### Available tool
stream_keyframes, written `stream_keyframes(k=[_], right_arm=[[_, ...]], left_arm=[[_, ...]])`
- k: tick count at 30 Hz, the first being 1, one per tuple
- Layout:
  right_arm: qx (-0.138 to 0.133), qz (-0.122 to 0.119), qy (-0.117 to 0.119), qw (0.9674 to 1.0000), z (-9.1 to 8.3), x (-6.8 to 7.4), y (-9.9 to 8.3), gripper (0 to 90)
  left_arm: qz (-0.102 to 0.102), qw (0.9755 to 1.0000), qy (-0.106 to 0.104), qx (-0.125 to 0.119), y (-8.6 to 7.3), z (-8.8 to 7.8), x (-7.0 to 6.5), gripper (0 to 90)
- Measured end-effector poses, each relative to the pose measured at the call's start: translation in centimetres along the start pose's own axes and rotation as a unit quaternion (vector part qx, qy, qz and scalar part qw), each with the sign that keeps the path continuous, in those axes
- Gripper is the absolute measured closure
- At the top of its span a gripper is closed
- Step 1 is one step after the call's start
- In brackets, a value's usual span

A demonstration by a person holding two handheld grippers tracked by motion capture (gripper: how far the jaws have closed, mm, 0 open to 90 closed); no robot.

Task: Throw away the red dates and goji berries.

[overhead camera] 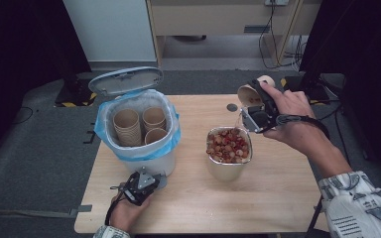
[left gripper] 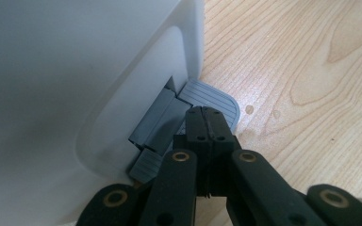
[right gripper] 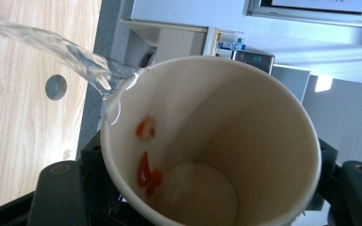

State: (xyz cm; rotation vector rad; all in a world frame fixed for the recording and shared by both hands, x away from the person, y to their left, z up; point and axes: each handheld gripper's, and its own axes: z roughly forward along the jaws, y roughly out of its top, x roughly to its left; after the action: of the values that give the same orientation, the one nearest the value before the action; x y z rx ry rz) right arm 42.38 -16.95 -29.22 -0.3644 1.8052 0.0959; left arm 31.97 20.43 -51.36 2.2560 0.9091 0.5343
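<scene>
The high view looks down over the table [overhead camera: 278, 198]; both gripper views sit close, sharing its wood.
</scene>
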Motion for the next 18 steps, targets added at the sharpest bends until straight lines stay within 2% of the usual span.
stream_keyframes(k=[6,9,18], right_arm=[[0.002,-0.008,-0.001,1.0000,0.05,-0.01,0.11,28.5],[0.004,-0.024,-0.005,0.9997,-0.06,-0.13,0.22,28.5],[0.006,-0.037,-0.011,0.9992,-0.09,-0.07,0.65,28.5]], left_arm=[[-0.001,1.0000,-0.001,0.000,0.00,0.00,0.02,89.7],[0.000,1.0000,-0.001,0.000,0.00,0.00,0.01,89.7],[-0.001,1.0000,-0.001,0.000,-0.01,0.00,0.02,89.7]])
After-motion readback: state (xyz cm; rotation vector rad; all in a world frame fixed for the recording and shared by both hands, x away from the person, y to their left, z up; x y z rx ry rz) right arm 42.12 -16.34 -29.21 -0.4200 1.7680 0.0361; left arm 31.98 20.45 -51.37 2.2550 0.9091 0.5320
